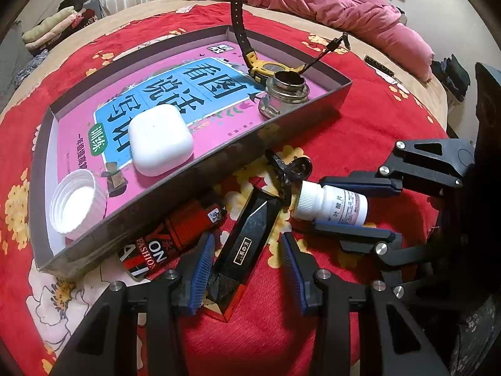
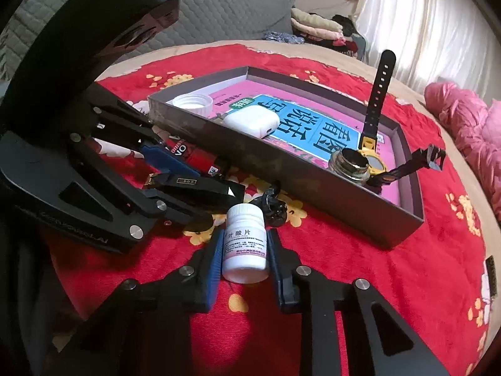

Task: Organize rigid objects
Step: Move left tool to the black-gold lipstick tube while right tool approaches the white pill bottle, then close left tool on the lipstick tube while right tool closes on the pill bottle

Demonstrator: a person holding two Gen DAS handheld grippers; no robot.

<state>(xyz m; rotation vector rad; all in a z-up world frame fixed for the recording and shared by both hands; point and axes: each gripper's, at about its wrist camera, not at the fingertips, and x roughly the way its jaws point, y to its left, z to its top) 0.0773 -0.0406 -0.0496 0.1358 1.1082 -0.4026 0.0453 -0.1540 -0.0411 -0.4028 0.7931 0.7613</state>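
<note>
A white pill bottle (image 2: 245,250) lies on the red flowered cloth, and my right gripper (image 2: 245,238) is shut on it, one blue pad against each side. The left wrist view shows the same bottle (image 1: 332,204) lying sideways in that gripper (image 1: 319,203). My left gripper (image 1: 247,238) stands open astride a long black faceted box (image 1: 250,228) with a gold label. Its left pad is close to the box, and red cloth shows between the box and the right pad. In the right wrist view this box (image 2: 200,188) lies between the left gripper's fingers (image 2: 169,156).
A shallow dark grey tray (image 1: 219,159) behind holds a pink and blue book, a white earbud case (image 1: 159,139), a white cap (image 1: 76,203), a glass jar (image 1: 286,89) and a yellow-black watch (image 1: 266,67). A red lighter (image 1: 188,230) and a black clip (image 1: 291,169) lie by the tray's near wall.
</note>
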